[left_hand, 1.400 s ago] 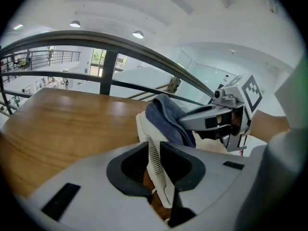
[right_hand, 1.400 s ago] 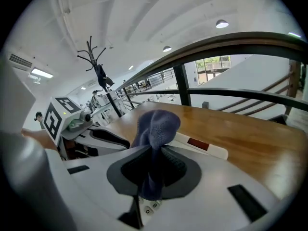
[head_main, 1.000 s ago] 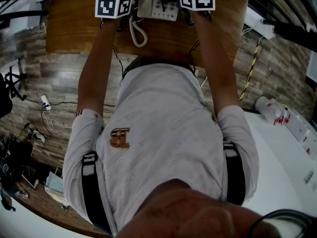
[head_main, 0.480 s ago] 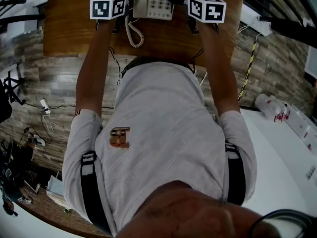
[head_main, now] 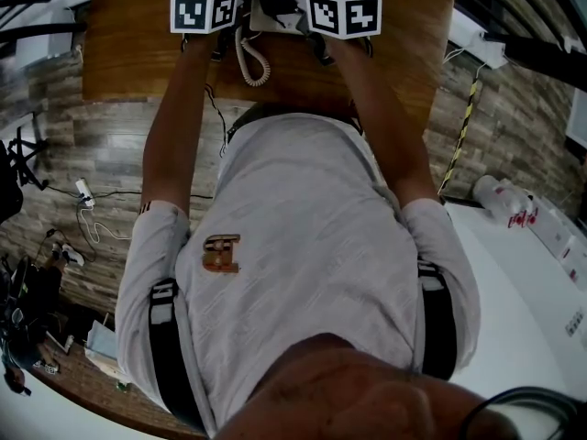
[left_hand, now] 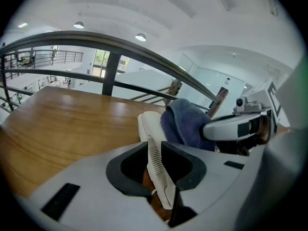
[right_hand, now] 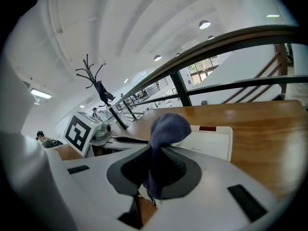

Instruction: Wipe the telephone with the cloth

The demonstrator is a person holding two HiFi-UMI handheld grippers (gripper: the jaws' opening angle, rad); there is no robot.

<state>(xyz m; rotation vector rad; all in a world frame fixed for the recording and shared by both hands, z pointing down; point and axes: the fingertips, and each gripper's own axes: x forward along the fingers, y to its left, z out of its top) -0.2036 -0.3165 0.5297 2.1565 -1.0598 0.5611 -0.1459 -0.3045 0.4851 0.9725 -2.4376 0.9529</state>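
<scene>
The white telephone (right_hand: 210, 143) sits at the far edge of a wooden table (head_main: 128, 44). In the left gripper view my left gripper (left_hand: 155, 165) is shut on the phone's ridged white handset (left_hand: 153, 153), which stands on edge between the jaws. My right gripper (right_hand: 154, 170) is shut on a dark blue cloth (right_hand: 166, 128), whose bunched end rests on top of the telephone body. In the head view both marker cubes (head_main: 206, 12) (head_main: 344, 12) sit close together and hide most of the phone. Its coiled cord (head_main: 254, 62) hangs toward me.
A curved metal railing (left_hand: 110, 44) runs just beyond the table's far edge. My own torso and arms fill the middle of the head view. Cables (head_main: 87, 214) lie on the wood-plank floor at left, and a white counter (head_main: 537, 291) stands at right.
My right gripper has swung left with the cloth, from beside the phone to over its keypad, which is now covered. The left gripper has stayed where it was.
</scene>
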